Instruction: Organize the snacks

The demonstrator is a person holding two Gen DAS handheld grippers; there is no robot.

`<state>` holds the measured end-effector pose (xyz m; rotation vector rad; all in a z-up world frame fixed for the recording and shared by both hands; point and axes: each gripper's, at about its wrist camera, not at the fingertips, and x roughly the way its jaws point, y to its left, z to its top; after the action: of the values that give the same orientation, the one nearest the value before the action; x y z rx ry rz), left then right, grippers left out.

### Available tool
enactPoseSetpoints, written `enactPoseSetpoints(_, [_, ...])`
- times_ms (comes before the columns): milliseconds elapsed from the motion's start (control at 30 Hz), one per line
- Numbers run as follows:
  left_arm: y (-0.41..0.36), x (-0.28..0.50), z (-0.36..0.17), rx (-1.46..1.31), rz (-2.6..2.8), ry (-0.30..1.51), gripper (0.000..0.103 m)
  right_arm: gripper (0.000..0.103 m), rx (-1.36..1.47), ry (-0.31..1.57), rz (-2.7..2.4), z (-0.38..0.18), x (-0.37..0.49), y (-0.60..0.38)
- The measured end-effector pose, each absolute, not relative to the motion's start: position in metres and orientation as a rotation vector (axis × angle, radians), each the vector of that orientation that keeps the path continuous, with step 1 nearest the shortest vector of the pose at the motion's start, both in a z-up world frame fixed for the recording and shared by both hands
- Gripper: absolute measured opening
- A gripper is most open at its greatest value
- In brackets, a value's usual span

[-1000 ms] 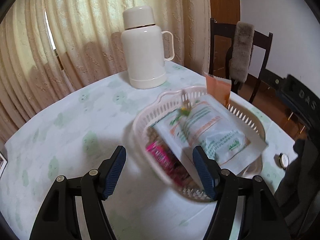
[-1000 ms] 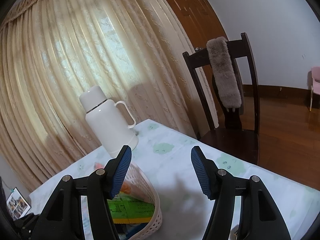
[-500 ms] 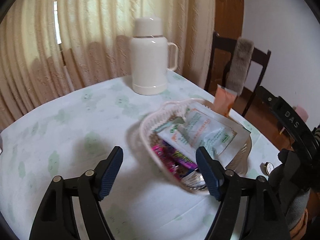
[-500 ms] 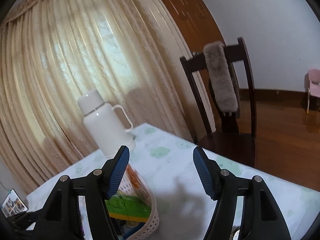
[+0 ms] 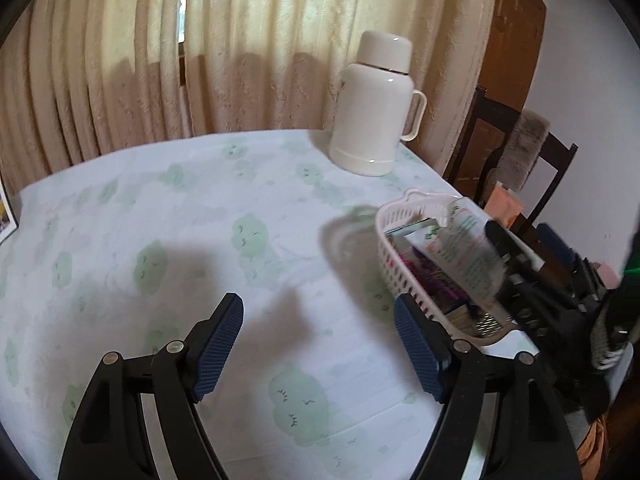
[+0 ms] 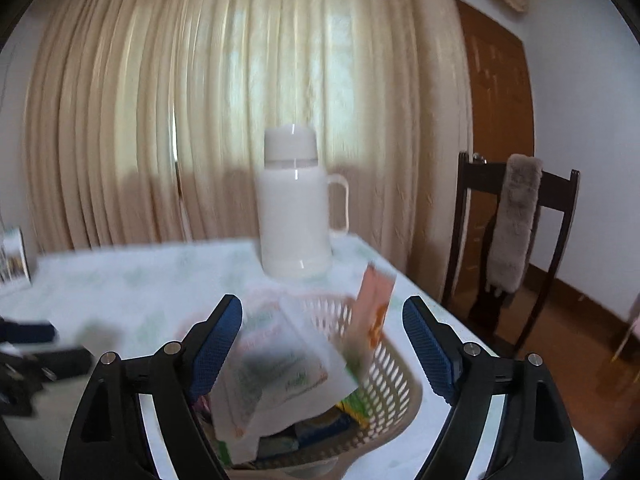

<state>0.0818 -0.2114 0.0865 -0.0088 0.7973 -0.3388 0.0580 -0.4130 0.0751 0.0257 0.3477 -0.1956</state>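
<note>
Your left hand-held gripper [image 5: 318, 344] hangs wide open and empty over the bare surface [image 5: 168, 216]. Your right hand-held gripper [image 6: 322, 346], also spread wide with nothing in it, hovers at the basket [image 6: 394, 376], lower centre of its view. The white pouch [image 6: 280, 364] and orange packet [image 6: 374, 304] overhang the rim; knock either and it could slide out, or the light basket could tip.

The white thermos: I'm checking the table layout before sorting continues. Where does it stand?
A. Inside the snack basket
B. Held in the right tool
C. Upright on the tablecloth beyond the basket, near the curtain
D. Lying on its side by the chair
C: the white thermos stands upright on the tablecloth near the curtain, apart from the basket; the right tool is open and holds nothing.
</note>
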Motion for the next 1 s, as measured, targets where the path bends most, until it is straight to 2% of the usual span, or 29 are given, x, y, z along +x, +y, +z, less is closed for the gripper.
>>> enactPoseSetpoints(67, [-0.210,0.084,0.082,-0.007,-0.333,0.808,0.074,0.084,-0.022,0.429,-0.230,0.065,0.070,-0.408])
enactPoseSetpoints(233, [-0.209,0.087,0.071,0.003,-0.326,0.834,0.074,0.087,-0.049,0.467,-0.370,0.061,0.074,-0.420])
enactPoseSetpoints(367, [-0.209,0.085,0.070,0.009,-0.338,0.831,0.074,0.087,0.056,0.555,-0.342,0.053,0.082,-0.441])
enactPoseSetpoints(533, [-0.210,0.080,0.073,0.027,-0.341,0.809,0.075,0.087,0.104,0.424,-0.321,0.068,0.060,-0.446])
enactPoseSetpoints(700, [-0.212,0.072,0.079,0.069,-0.297,0.756,0.090,0.088,0.171,0.358,-0.295,0.072,0.041,-0.448])
enactPoseSetpoints(800, [-0.213,0.069,0.082,0.097,-0.280,0.730,0.098,0.097,0.238,0.343,-0.273,0.066,0.024,-0.450])
enactPoseSetpoints(867, [-0.213,0.066,0.084,0.103,-0.282,0.716,0.102,0.097,0.255,0.351,-0.248,0.063,0.016,-0.450])
enactPoseSetpoints(1000, [-0.217,0.062,0.083,0.147,-0.268,0.702,0.102,0.098,0.223,0.342,-0.209,0.062,0.002,-0.437])
